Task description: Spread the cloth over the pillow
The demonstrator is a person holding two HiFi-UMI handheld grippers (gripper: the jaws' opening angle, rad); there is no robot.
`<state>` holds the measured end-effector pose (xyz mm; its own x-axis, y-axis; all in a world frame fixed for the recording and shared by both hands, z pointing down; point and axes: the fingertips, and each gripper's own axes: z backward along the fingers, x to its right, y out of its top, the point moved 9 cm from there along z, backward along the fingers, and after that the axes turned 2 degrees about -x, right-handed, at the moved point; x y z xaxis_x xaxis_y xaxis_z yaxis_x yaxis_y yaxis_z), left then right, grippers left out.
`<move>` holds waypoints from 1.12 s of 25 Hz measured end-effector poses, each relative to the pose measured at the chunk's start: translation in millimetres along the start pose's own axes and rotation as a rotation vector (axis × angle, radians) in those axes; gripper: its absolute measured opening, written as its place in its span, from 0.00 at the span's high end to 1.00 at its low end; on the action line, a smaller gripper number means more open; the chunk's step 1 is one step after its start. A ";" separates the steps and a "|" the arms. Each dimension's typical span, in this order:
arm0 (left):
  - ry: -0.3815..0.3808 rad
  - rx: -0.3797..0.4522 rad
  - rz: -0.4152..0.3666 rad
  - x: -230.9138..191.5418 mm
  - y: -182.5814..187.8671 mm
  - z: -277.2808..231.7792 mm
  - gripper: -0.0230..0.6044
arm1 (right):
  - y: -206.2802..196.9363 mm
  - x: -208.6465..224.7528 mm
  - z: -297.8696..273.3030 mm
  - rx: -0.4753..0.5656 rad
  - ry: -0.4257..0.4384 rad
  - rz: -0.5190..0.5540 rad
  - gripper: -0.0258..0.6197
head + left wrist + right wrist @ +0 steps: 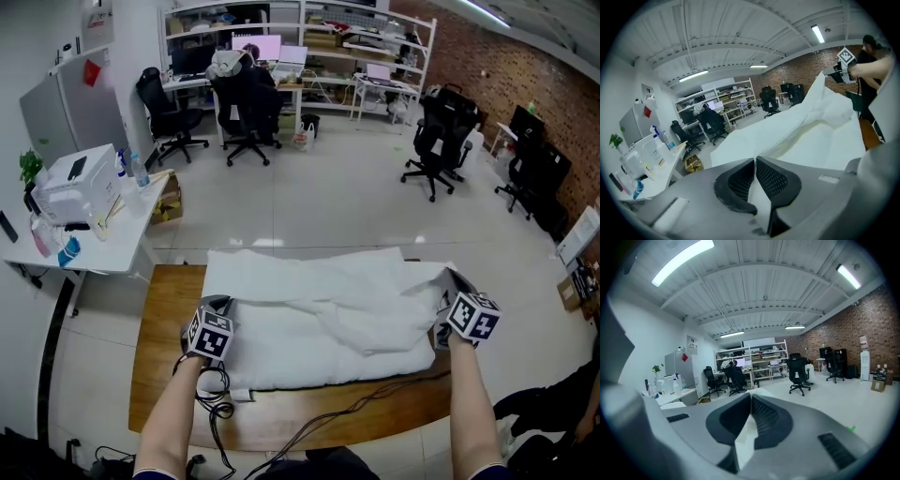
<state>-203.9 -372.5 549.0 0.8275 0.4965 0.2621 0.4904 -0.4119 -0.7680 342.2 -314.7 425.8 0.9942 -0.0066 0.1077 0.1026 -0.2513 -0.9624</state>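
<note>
The 2 grippers are each pinching the white cloth (pixel 319 300), the left gripper (pixel 217 309) at its left edge and the right gripper (pixel 452 286) at its right. It is seemingly draping over the pillow (pixel 319 361) on the table (pixel 164 319).

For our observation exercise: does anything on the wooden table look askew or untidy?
The white cloth lies rumpled and creased over the pillow, its right corner raised in the right claw. A black cable straggles across the table.
</note>
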 end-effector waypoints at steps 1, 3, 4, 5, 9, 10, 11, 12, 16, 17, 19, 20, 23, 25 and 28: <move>0.002 0.014 0.003 -1.7 3.9 2.8 0.93 | 1.8 2.1 0.7 0.002 -0.004 0.001 0.93; 0.007 0.052 0.021 -9.2 11.9 10.4 0.94 | 6.0 4.5 1.6 0.009 -0.010 0.004 0.93; 0.007 0.076 0.046 -15.4 16.0 15.6 0.94 | 8.8 5.1 2.0 0.015 -0.013 0.004 0.93; 0.004 0.099 0.082 -23.1 20.8 21.9 0.94 | 12.9 5.9 2.4 0.023 -0.015 0.006 0.93; -0.001 0.194 0.239 -65.0 47.2 49.2 0.94 | 44.1 11.1 5.2 0.068 -0.025 0.037 0.93; 0.010 0.213 0.267 -77.4 54.3 57.0 0.94 | 53.3 12.0 5.2 0.079 -0.028 0.051 0.93; 0.025 0.232 0.290 -89.8 61.5 65.4 0.94 | 62.3 12.3 4.9 0.088 -0.029 0.065 0.93; 0.038 0.254 0.308 -101.5 68.9 74.3 0.94 | 71.3 12.2 4.3 0.098 -0.028 0.078 0.93; 0.080 0.337 0.315 -138.1 102.2 110.7 0.94 | 107.6 4.8 1.3 0.136 -0.004 0.129 0.93; 0.091 0.356 0.310 -144.2 111.0 119.2 0.94 | 116.3 1.6 1.2 0.148 0.002 0.138 0.93; 0.106 0.398 0.311 -154.1 128.3 135.3 0.94 | 133.7 -3.9 1.4 0.177 0.009 0.147 0.93; 0.109 0.421 0.317 -158.8 136.7 143.1 0.94 | 142.5 -6.1 1.4 0.193 0.012 0.148 0.93; 0.103 0.488 0.345 -173.4 160.3 165.8 0.94 | 169.6 -10.6 -0.7 0.226 0.024 0.153 0.93; 0.107 0.519 0.353 -182.1 175.0 177.8 0.94 | 187.8 -13.4 -2.6 0.234 0.031 0.170 0.93; 0.128 0.555 0.356 -192.2 195.8 192.6 0.94 | 213.5 -19.2 -4.7 0.251 0.040 0.193 0.93</move>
<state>-319.6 -401.4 235.6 0.9554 0.2945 -0.0217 -0.0033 -0.0628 -0.9980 344.9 -372.8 219.4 0.9944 -0.0707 -0.0782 -0.0780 0.0046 -0.9969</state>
